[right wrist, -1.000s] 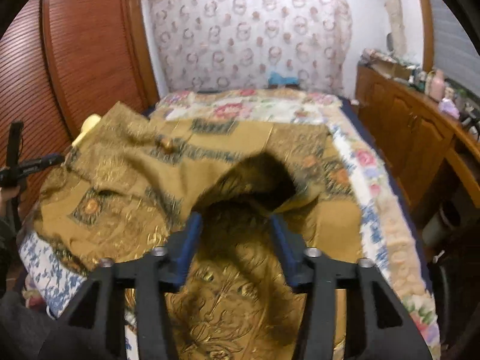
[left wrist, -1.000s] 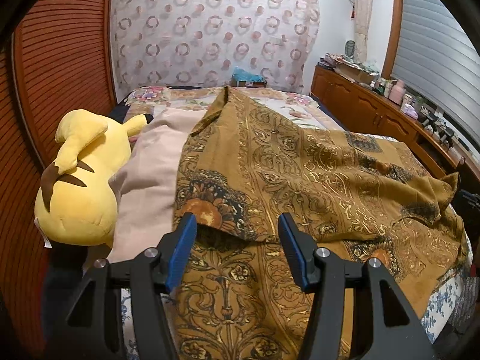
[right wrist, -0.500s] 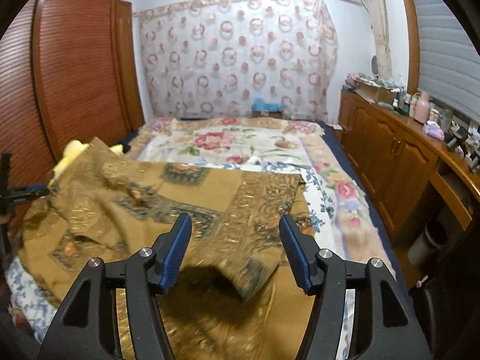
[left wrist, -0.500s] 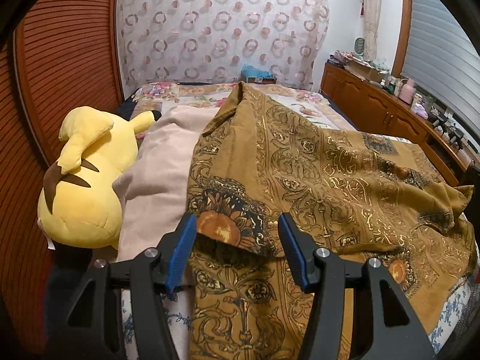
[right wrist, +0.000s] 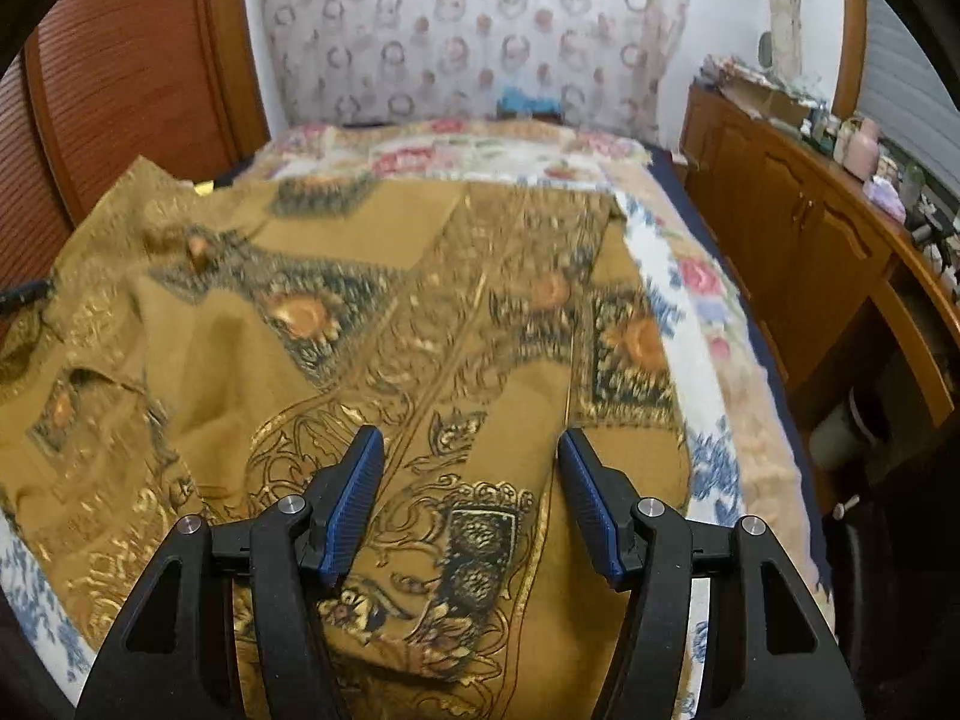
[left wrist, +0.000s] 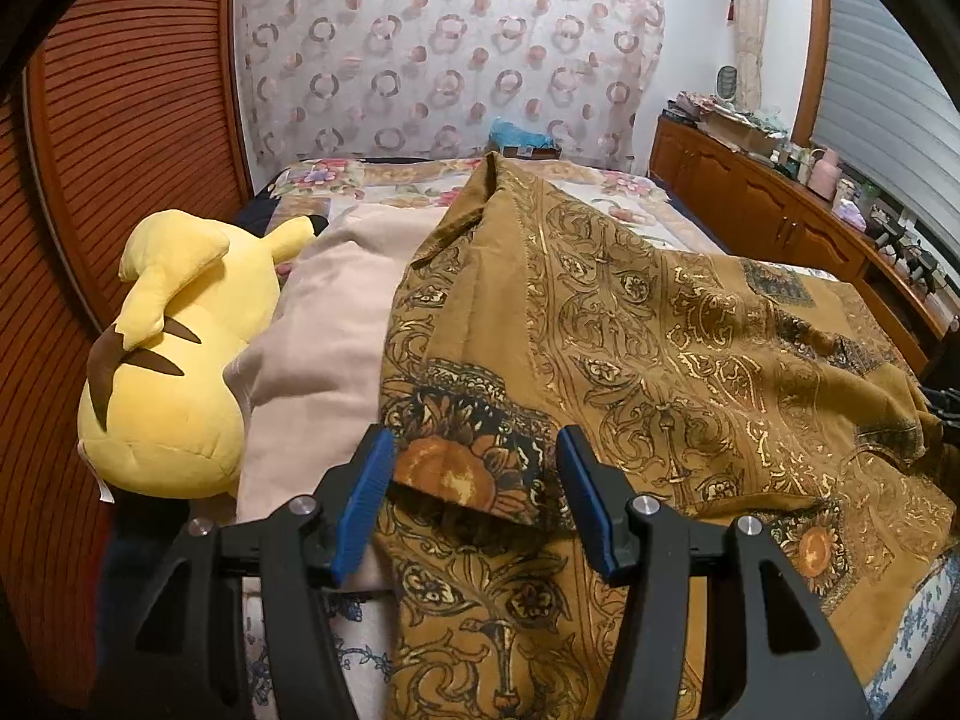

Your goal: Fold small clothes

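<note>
The ochre patterned garment (left wrist: 660, 348) lies spread over the near end of the bed (right wrist: 708, 300), w/ its right side reaching close to the bed's right edge and its near hem hanging toward the bed's foot edge. It's laid out broad and mostly flat, probably so the folds can be made against the mattress instead of in the air.

Left hand-held gripper (left wrist: 474, 498): blades spread, nothing pinched. A flap of the garment w/ an orange flower motif sits folded over right between the blades, not pressed by either pad. Prob. poised there because that doubled edge is the next bit to grab or smooth.

Right hand-held gripper (right wrist: 468, 498): also spread, blades clear of the cloth, garment just passing under and between them. View is a bit blurred, so exact contact w/ the fabric below is hard to tell; no pinch shows.

A yellow plush toy (left wrist: 174, 360) and a beige cloth (left wrist: 324, 336) sit along the bed's left edge, just beside the garment's left side – prob. pushed there to keep the middle free. The garment's far part rises in a ridge toward the head end, so that side isn't flat yet; fold looks early-stage.
</note>
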The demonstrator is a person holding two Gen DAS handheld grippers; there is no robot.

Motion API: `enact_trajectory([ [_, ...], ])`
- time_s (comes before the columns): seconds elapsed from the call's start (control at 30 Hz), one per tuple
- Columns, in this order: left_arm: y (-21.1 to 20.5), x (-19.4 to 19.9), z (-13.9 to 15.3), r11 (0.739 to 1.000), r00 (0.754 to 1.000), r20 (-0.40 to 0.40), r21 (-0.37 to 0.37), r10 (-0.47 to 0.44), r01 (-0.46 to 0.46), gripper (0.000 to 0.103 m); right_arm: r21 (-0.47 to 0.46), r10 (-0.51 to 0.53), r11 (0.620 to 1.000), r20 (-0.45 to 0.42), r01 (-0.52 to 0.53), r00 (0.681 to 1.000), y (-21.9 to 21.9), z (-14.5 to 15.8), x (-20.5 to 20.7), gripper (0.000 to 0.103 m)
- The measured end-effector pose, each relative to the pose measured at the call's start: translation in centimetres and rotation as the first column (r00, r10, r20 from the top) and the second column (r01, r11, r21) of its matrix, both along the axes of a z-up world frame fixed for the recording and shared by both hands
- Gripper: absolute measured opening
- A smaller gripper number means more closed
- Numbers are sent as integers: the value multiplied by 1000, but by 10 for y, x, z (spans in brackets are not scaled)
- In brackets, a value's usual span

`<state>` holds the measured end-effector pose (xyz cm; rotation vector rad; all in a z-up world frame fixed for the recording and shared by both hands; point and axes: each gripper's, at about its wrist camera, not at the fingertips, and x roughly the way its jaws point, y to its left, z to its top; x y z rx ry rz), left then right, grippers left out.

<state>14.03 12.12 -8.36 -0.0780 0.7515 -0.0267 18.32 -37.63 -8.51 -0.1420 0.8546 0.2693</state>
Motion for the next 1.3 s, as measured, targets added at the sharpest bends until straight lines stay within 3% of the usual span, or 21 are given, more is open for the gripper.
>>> enact_trajectory([
  [0.33,2,2,-6,1000,1000,-8,18,12,-12,55,-6,4,1000,-15,-4,1000,2,-6,0,64],
  [0.47,0,-3,-3,1000,1000,16,22,6,-7,41,-1,8,1000,-18,-8,1000,2,-7,2,65],
  [0.5,-1,-4,-3,1000,1000,18,20,-3,2,33,0,7,1000,-18,-7,1000,2,-7,2,65],
  [0.7,-7,-1,-5,998,999,-8,45,-31,31,25,-2,8,1000,-16,-9,1000,2,-7,1,65],
  [0.77,-8,1,-6,998,999,-18,46,-37,38,25,-3,21,1000,-13,-21,1000,3,-6,1,56],
  [0.8,-8,2,-6,998,999,-23,45,-39,40,24,0,37,999,-12,-37,999,4,-6,1,42],
  [0.83,-8,3,-6,998,999,-27,44,-46,47,12,3,61,998,-15,-61,998,7,-5,0,28],
  [0.9,-8,4,-4,998,998,-30,37,-53,54,2,3,88,996,-15,-88,996,11,-3,0,9],
  [0.97,-9,1,2,998,998,-9,44,-54,55,0,15,122,992,-3,-122,993,14,1,0,6],
  [1.03,-9,-6,14,998,998,27,4,-63,63,0,21,134,991,22,-134,991,14,6,-2,4],
  [1.3,3,-51,57,994,987,147,-75,-70,82,0,85,89,991,141,-101,986,-5,43,-11,3],
])
